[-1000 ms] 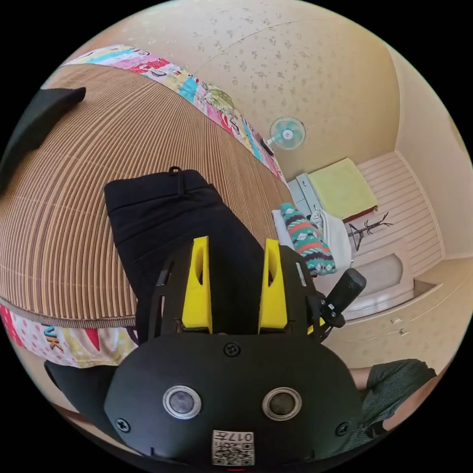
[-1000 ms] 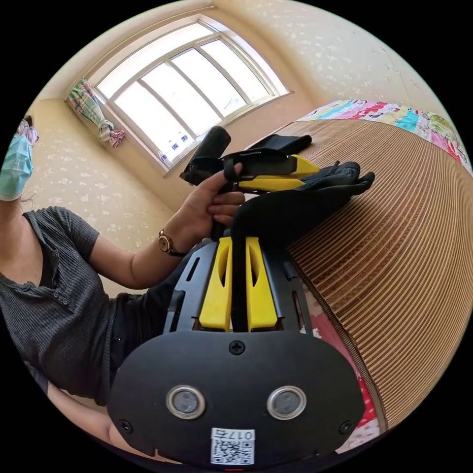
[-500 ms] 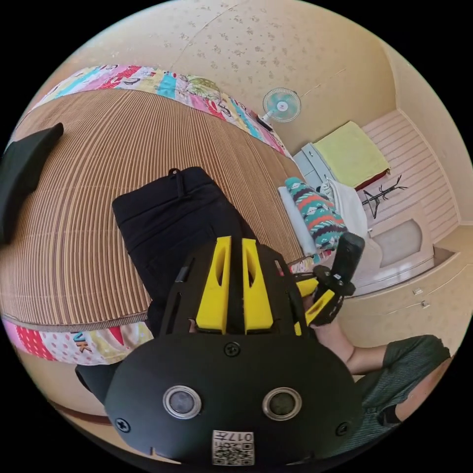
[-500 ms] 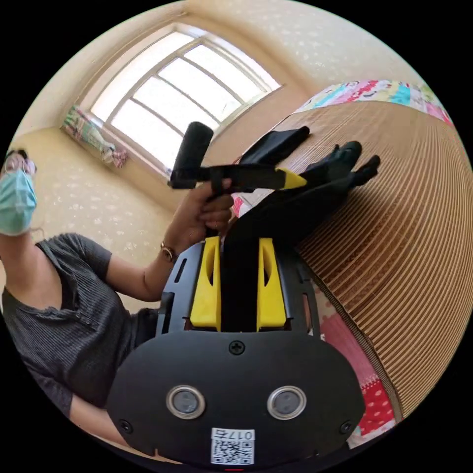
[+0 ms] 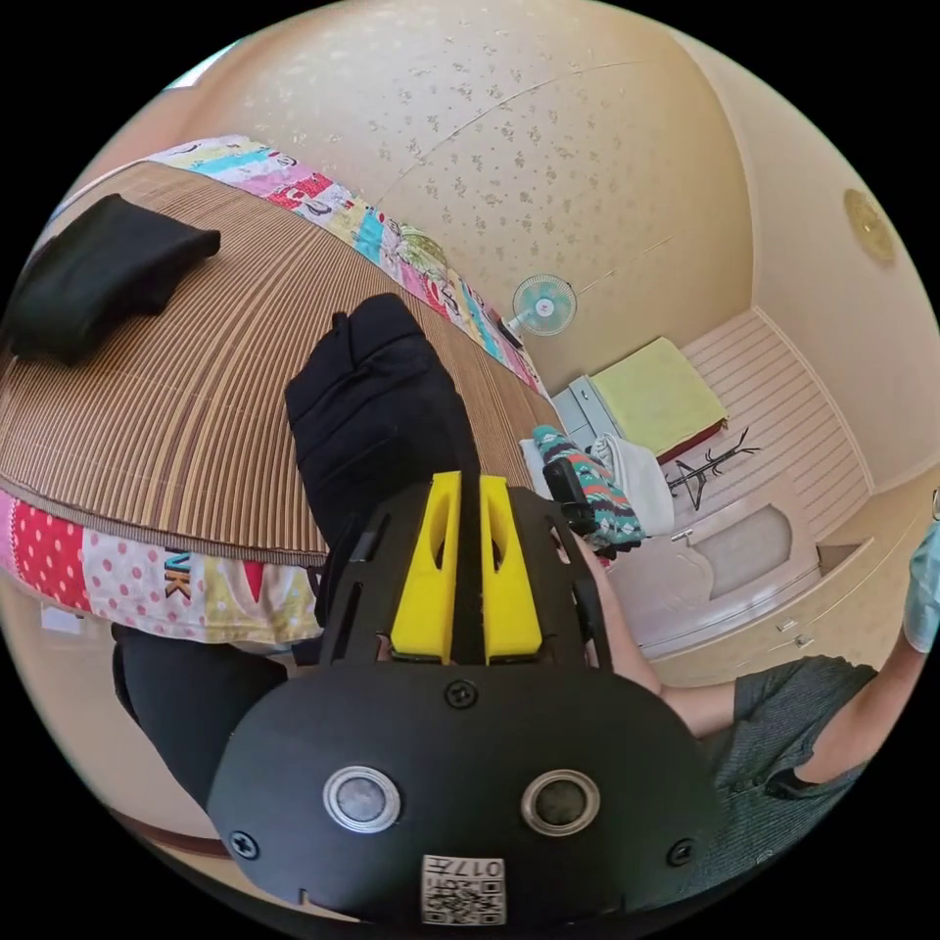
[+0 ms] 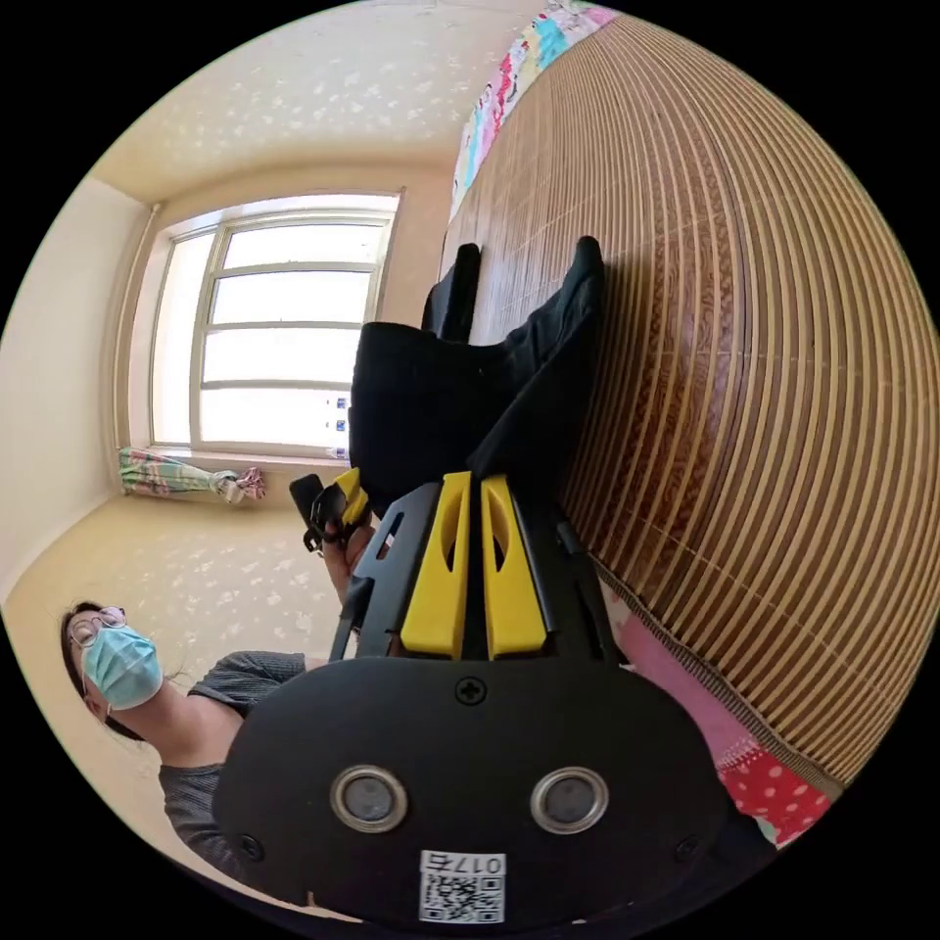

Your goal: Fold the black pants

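The black pants (image 5: pixel 377 411) lie bunched on the striped bamboo mat (image 5: pixel 176 392) of the bed, and their near end rises off the bed's edge. My left gripper (image 5: pixel 465 485) is shut on that near end, with dark cloth pinched between the yellow jaws. In the right gripper view the pants (image 6: pixel 441 392) stand up in a fold from the mat (image 6: pixel 744 343), and my right gripper (image 6: pixel 470 485) is shut on the cloth. The left gripper (image 6: pixel 333 504) shows there too, held in a hand just beside the fold.
A second folded black garment (image 5: pixel 98 269) rests further back on the mat, also seen as the dark garment (image 6: pixel 455 294). A patchwork quilt (image 5: pixel 147 587) hangs over the bed's edge. Patterned bedding (image 5: pixel 587 470), a fan (image 5: pixel 543 305) and a window (image 6: pixel 274 323) stand beyond. The person sits close by.
My left gripper went from open above the pants to shut on them. Both grippers have raised the near end, so the flat pants now bunch up. Both views have rolled.
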`<action>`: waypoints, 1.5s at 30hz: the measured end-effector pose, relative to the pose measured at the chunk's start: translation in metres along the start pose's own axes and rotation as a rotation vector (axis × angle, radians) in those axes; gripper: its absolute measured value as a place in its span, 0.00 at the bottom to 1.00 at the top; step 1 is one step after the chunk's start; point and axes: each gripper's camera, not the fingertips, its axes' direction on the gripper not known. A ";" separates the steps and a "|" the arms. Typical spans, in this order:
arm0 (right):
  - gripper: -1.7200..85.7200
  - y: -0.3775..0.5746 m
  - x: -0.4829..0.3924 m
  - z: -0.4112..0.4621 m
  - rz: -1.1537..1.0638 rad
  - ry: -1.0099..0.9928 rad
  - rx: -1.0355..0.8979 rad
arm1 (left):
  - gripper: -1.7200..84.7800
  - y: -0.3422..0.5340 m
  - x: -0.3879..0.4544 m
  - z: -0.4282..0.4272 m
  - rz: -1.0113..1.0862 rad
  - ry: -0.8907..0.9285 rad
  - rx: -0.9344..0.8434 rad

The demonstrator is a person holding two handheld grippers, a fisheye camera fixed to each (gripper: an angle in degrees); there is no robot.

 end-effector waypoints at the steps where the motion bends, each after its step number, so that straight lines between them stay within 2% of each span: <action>1: 0.04 0.006 -0.011 -0.005 -0.028 0.014 0.015 | 0.05 0.013 0.001 -0.017 -0.010 0.012 0.032; 6: 0.04 0.070 -0.128 -0.082 -0.261 0.135 0.240 | 0.02 0.048 0.021 -0.086 0.008 0.066 0.124; 12: 0.03 0.176 -0.301 -0.184 -0.633 0.221 0.488 | 0.01 0.060 0.103 -0.193 0.196 0.185 0.338; 16: 0.03 0.253 -0.410 -0.213 -0.862 0.283 0.577 | 0.01 0.071 0.209 -0.260 0.449 0.197 0.457; 20: 0.03 0.349 -0.504 -0.226 -1.082 0.304 0.721 | 0.01 0.115 0.309 -0.324 0.684 0.247 0.696; 23: 0.03 0.397 -0.541 -0.230 -1.173 0.264 0.791 | 0.01 0.138 0.342 -0.357 0.728 0.266 0.826; 25: 0.03 0.413 -0.554 -0.230 -1.200 0.253 0.809 | 0.01 0.139 0.344 -0.370 0.743 0.342 0.849; 27: 0.03 0.422 -0.559 -0.228 -1.186 0.263 0.834 | 0.01 0.134 0.338 -0.375 0.747 0.403 0.846; 31: 0.03 0.400 -0.536 -0.225 -1.109 0.251 0.827 | 0.01 0.107 0.295 -0.343 0.618 0.377 0.799; 34: 0.03 0.341 -0.504 -0.224 -0.983 0.272 0.769 | 0.01 0.067 0.250 -0.295 0.489 0.285 0.827; 36: 0.03 0.264 -0.473 -0.233 -0.856 0.260 0.737 | 0.01 0.026 0.222 -0.272 0.412 0.204 0.899; 37: 0.03 0.243 -0.466 -0.236 -0.822 0.254 0.745 | 0.01 -0.019 0.214 -0.255 0.406 0.157 0.875; 38: 0.03 0.200 -0.454 -0.241 -0.772 0.244 0.759 | 0.01 -0.078 0.215 -0.233 0.427 0.112 0.753; 40: 0.03 0.139 -0.447 -0.243 -0.710 0.132 0.664 | 0.01 -0.156 0.213 -0.197 0.420 0.165 0.549; 41: 0.03 0.120 -0.455 -0.235 -0.755 0.099 0.594 | 0.01 -0.187 0.212 -0.181 0.458 0.238 0.480; 42: 0.03 0.123 -0.473 -0.221 -0.872 0.161 0.583 | 0.01 -0.197 0.212 -0.174 0.474 0.251 0.447; 44: 0.03 0.150 -0.500 -0.202 -1.067 0.302 0.602 | 0.02 -0.206 0.200 -0.156 0.492 0.219 0.399; 45: 0.03 0.170 -0.510 -0.201 -1.176 0.305 0.609 | 0.02 -0.202 0.193 -0.154 0.495 0.214 0.404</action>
